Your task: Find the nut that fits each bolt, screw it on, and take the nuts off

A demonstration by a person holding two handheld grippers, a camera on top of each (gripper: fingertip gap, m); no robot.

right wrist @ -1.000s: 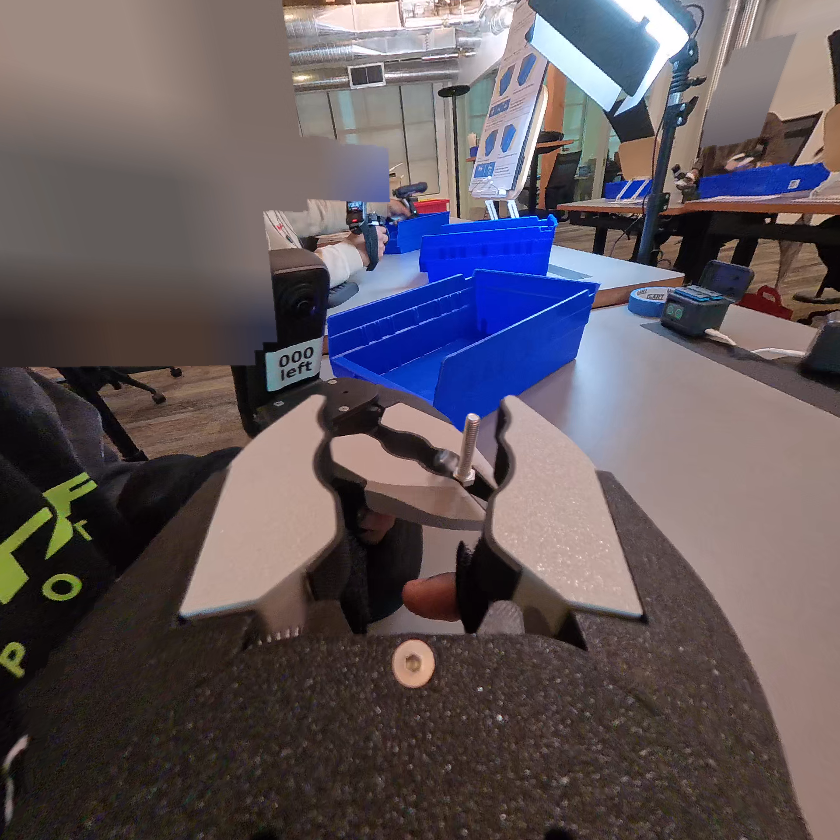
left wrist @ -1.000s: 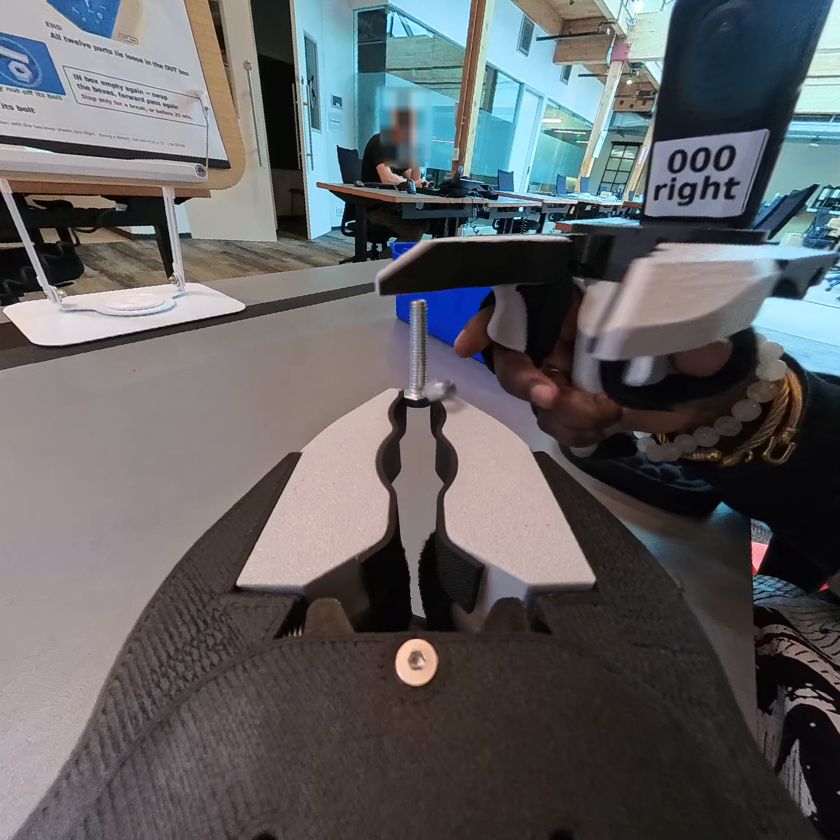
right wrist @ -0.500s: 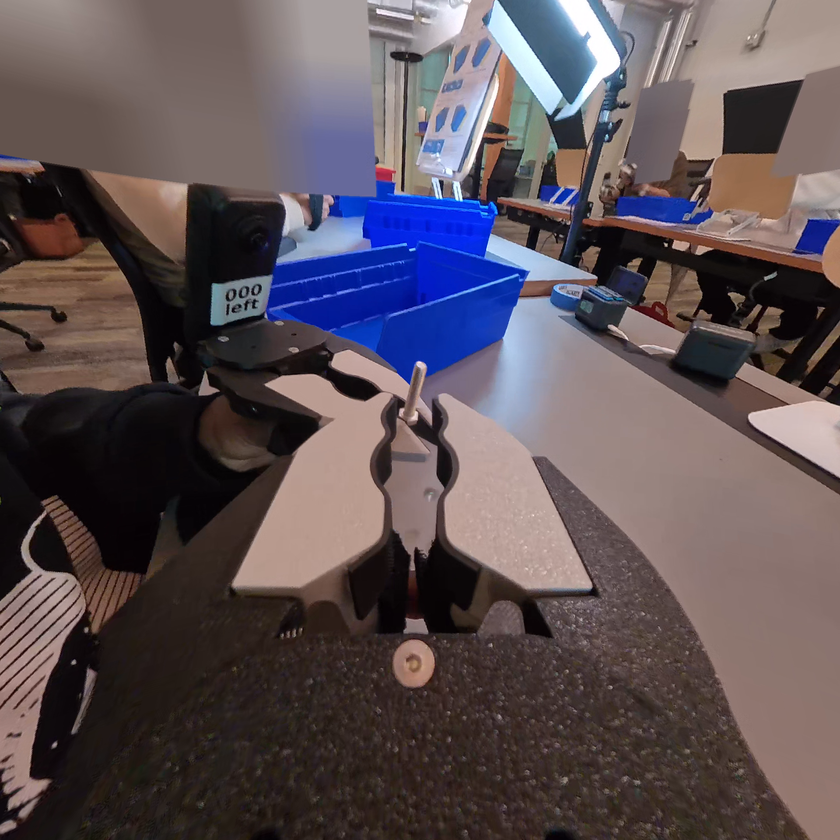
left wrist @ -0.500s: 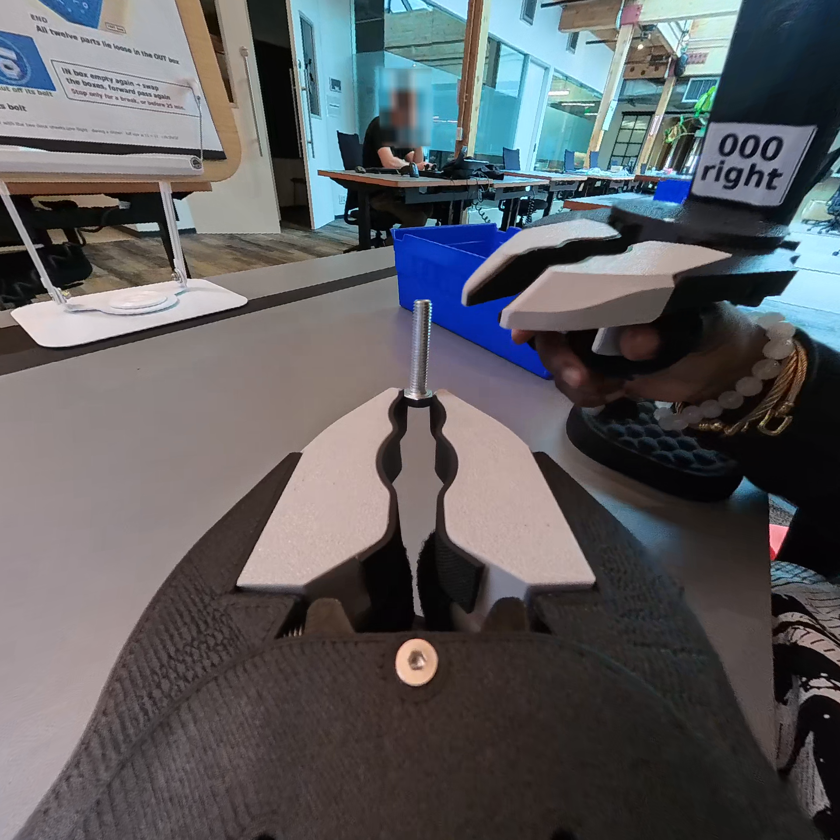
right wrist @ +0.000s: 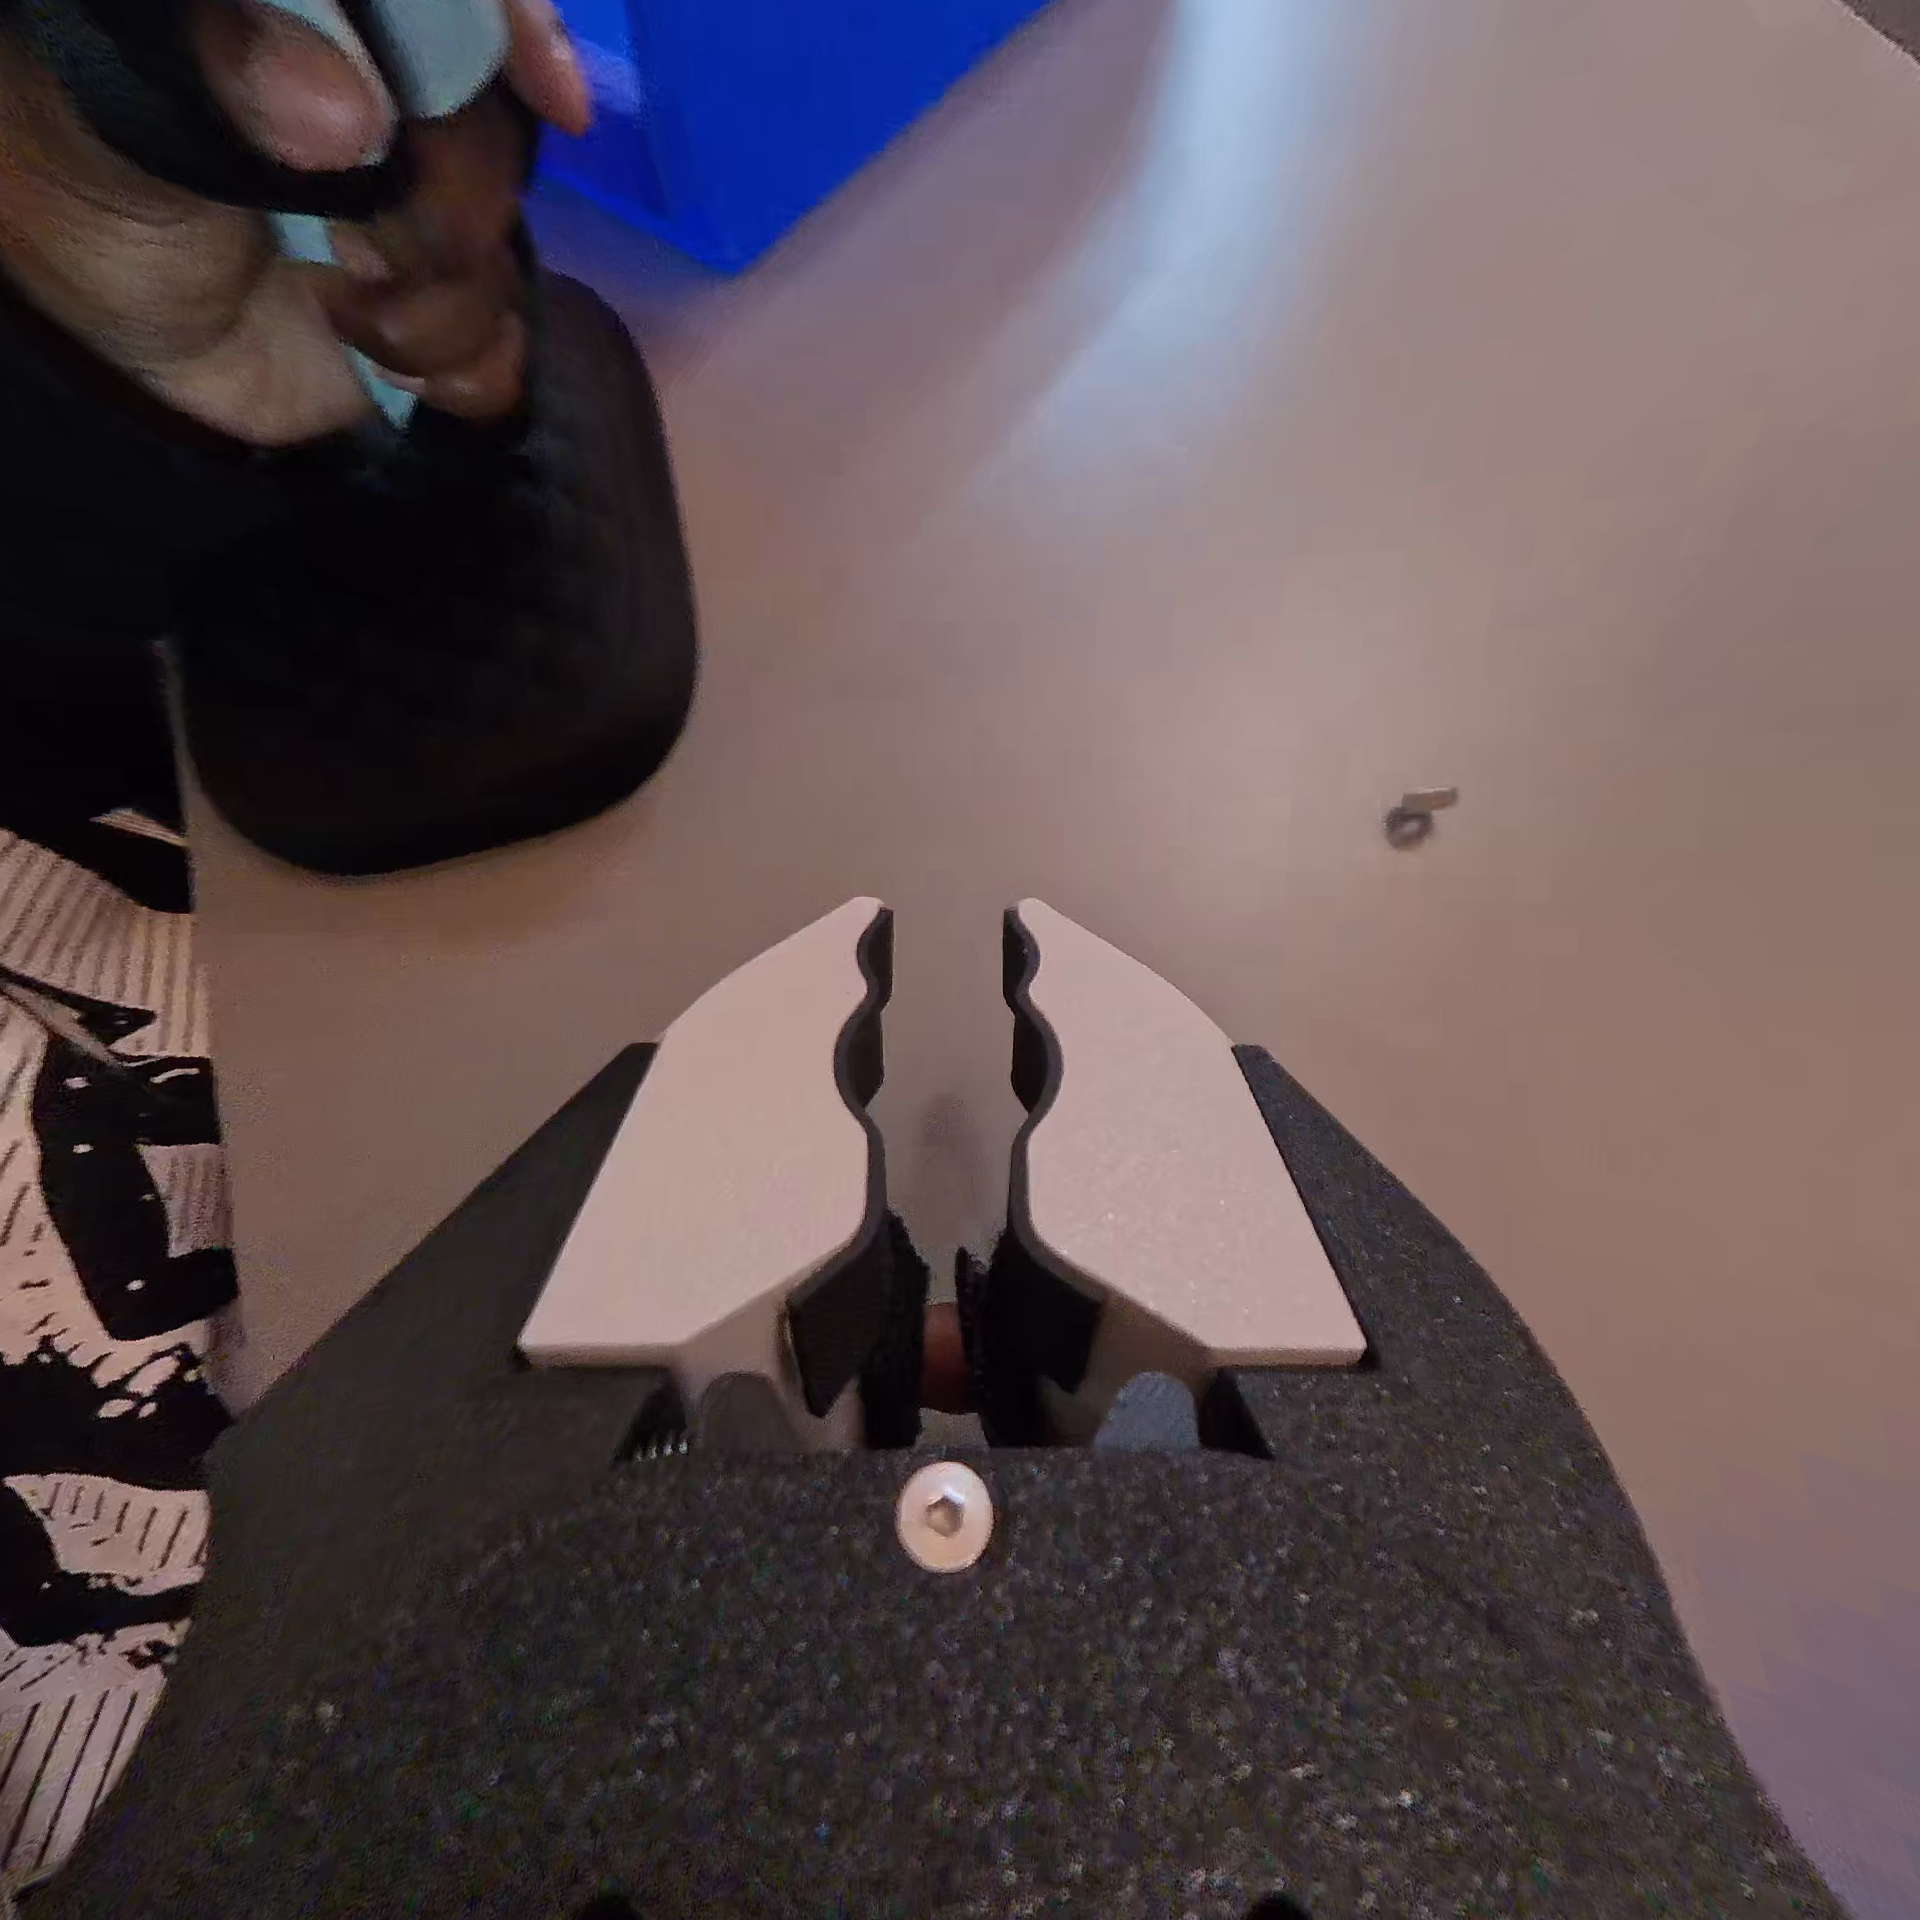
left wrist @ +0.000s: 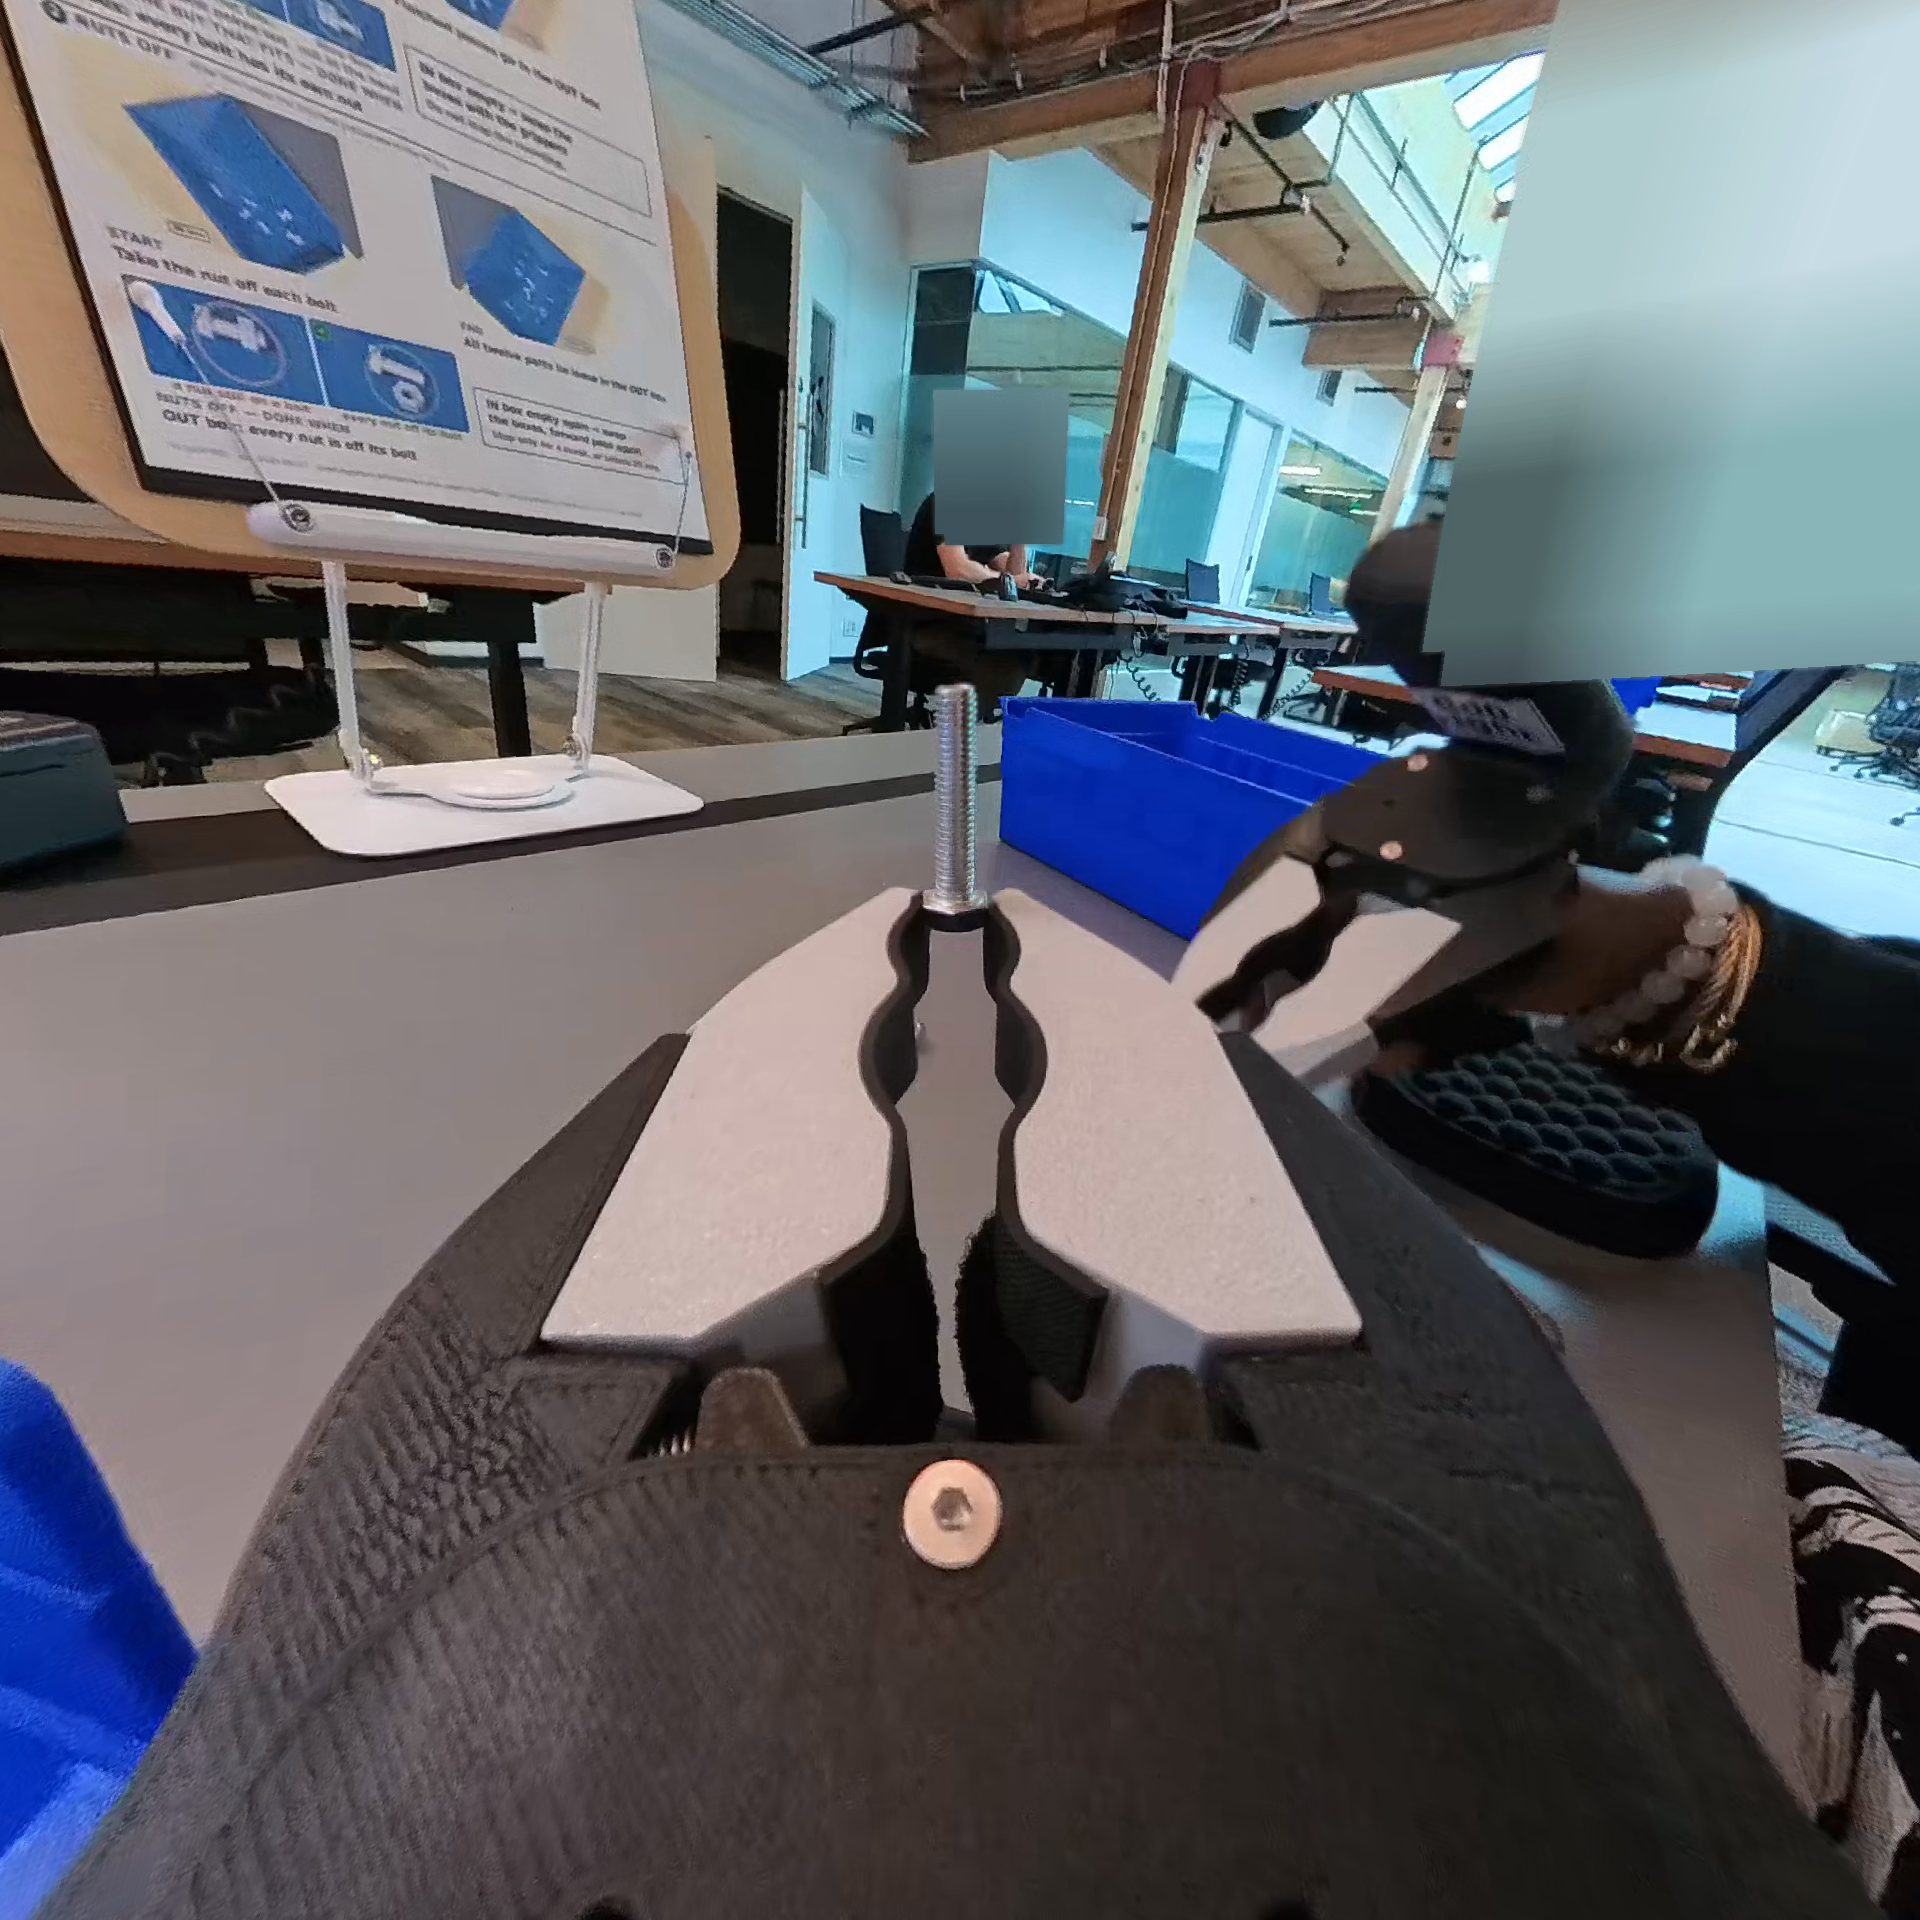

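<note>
— On the grey table I see first the blue bin, far behind, and the white stand with the printed sheet. What do the two claws do?

— Left claw is clenched on the head of a silver bolt. Both fingertips press the head, and the thread stands straight up, bare, no nut on it.

— And the right one?

— Right claw is released. Its fingers have a narrow gap between them and only table shows there; it grasps nothing. It points down at the table, beside the left one.

— Where is the nut, then?

— A small metal piece, I think the nut, lies loose on the table, to the right of the right claw and well apart from it. It is too small to say which kind it is.

— What can go wrong from here?

— I judge three things. The nut is small and flat, so the fingers may push it away over the smooth table instead of lifting it. Also the gap looks narrow for it; if the claw is not opened more first, the tips will land on top. And the bolt is held only at its head, so a side push while screwing could tilt it or twist it out.
</note>
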